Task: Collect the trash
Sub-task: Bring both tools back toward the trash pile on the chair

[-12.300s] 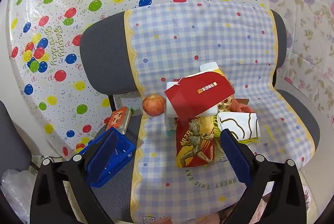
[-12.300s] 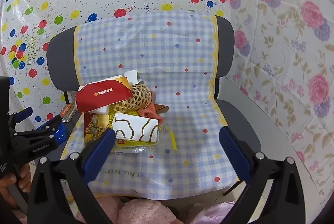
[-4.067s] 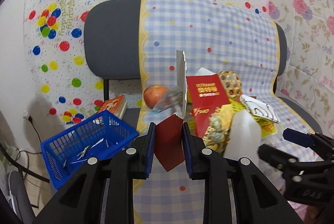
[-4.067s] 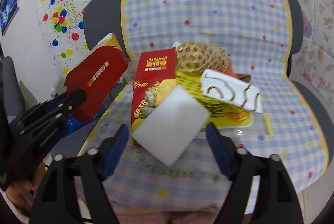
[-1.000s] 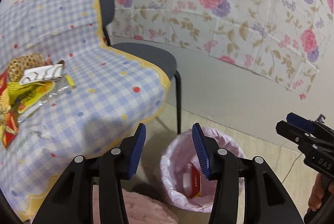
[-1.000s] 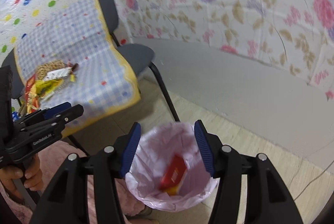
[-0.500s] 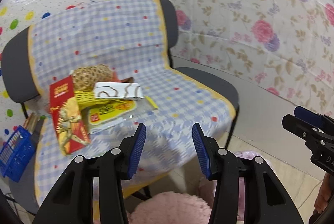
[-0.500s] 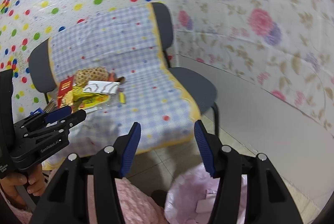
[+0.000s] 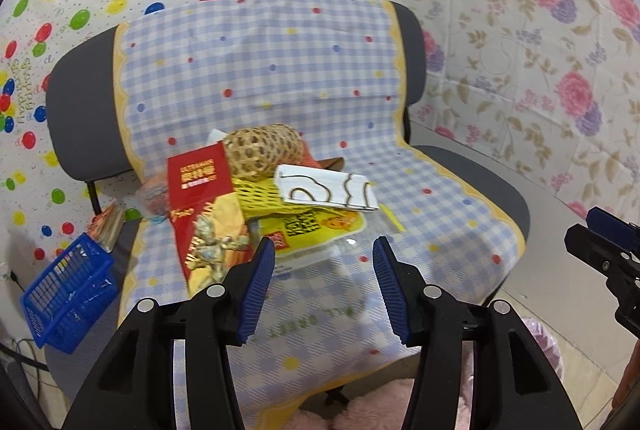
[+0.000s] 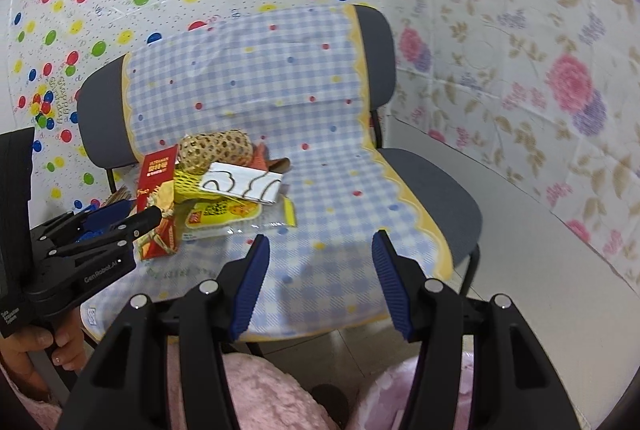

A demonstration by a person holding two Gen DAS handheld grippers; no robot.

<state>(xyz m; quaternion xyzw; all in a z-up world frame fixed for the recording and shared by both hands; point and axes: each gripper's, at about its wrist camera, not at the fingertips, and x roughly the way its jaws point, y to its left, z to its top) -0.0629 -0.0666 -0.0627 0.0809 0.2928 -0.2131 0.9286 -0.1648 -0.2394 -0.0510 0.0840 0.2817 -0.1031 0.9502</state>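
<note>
We held both grippers in front of a grey chair [image 9: 476,173] draped with a blue-and-white checked cloth [image 9: 280,69], and neither held anything. Our left gripper [image 9: 323,272] had its blue-padded jaws spread apart, pointed at the pile of trash on the seat. Our right gripper [image 10: 320,268] also had its jaws parted, hovering above the bare front of the cloth, to the right of the pile. In the pile, a red Ultraman box [image 9: 204,205] lay at the left, a tan mesh fruit net [image 9: 262,147] sat behind it, and a white carton with brown squiggles [image 9: 326,187] rested across a yellow foam net [image 9: 256,193] and a yellow snack wrapper [image 9: 316,228]. A blue plastic basket [image 9: 66,294] stood at the chair's left. At the lower right of the left wrist view, a sliver of the pink trash bag [image 9: 550,354] showed.
</note>
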